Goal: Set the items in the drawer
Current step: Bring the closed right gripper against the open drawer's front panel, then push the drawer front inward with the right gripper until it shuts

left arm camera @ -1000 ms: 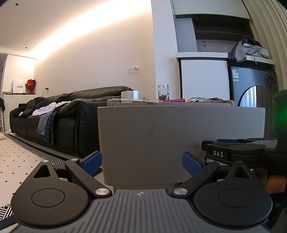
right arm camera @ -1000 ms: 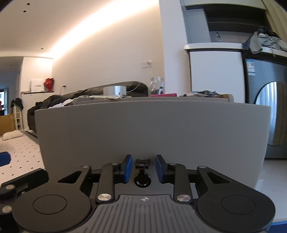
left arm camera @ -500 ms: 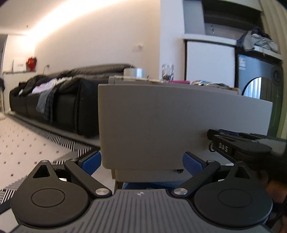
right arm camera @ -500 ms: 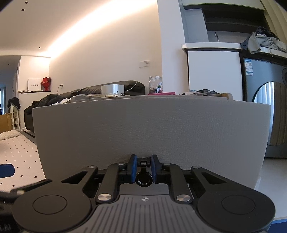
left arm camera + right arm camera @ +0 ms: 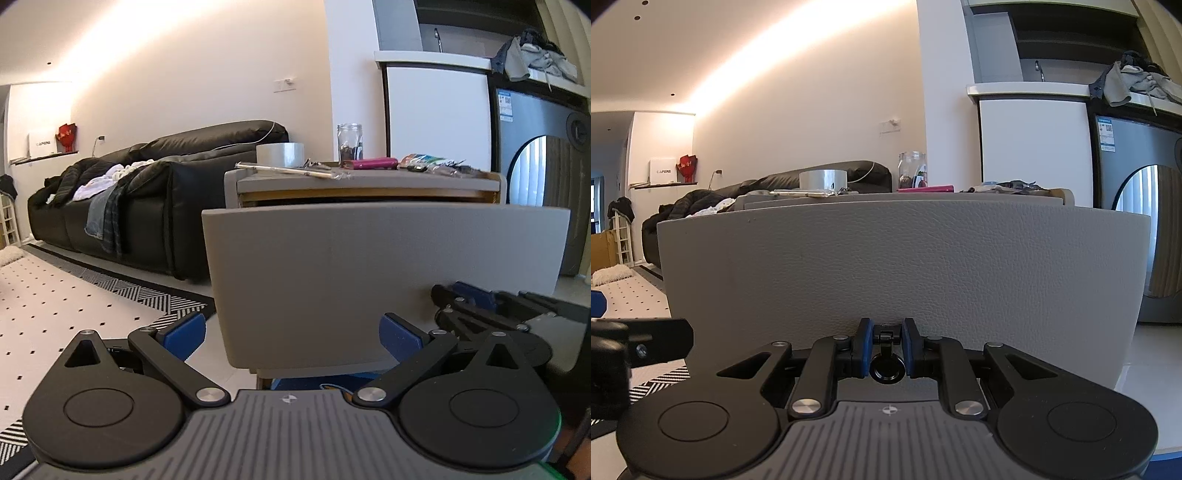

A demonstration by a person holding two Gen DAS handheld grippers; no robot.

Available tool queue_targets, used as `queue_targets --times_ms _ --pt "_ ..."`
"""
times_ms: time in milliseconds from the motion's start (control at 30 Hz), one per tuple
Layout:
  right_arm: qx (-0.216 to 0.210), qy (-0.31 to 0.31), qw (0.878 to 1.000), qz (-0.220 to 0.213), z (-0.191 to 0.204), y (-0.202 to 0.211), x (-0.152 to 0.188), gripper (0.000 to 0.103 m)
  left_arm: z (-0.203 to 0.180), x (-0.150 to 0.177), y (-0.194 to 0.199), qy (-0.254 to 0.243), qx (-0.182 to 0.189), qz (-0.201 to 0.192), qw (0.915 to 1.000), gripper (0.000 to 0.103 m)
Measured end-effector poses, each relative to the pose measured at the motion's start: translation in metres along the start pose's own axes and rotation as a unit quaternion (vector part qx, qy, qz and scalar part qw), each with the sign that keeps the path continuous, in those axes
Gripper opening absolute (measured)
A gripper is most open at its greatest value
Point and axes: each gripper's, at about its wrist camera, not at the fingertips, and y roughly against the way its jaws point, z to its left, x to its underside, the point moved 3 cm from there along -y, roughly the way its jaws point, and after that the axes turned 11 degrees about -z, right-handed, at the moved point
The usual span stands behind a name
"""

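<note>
The grey drawer front (image 5: 384, 273) stands pulled out from the grey cabinet (image 5: 365, 182), with a dark gap behind it. My right gripper (image 5: 886, 343) is shut on the black ring pull (image 5: 886, 369) low on the drawer front (image 5: 905, 266). In the left wrist view the right gripper (image 5: 480, 306) shows at the drawer's lower right. My left gripper (image 5: 291, 334) is open, its blue pads either side of the drawer's lower edge and holding nothing. On the cabinet top lie a tape roll (image 5: 280, 154), a glass jar (image 5: 349, 142), a pink case (image 5: 369, 163), a long metal tool (image 5: 284, 170) and packets (image 5: 428, 162).
A black sofa (image 5: 147, 206) with clothes on it runs along the left wall. A dotted rug (image 5: 74, 306) covers the floor at left. A washing machine (image 5: 535, 177) stands right of the cabinet, below a white counter (image 5: 436, 59).
The right gripper's fingers closed on the ring pull. The drawer front has come out from the cabinet, and the left gripper has backed away, so the cabinet top now shows above the drawer.
</note>
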Motion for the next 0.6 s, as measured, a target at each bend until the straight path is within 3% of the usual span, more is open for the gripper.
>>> queue_targets --times_ms 600 --pt "0.004 0.007 1.0 0.011 -0.001 -0.012 -0.002 0.019 0.009 -0.005 0.0 0.019 0.037 0.017 0.999 0.103"
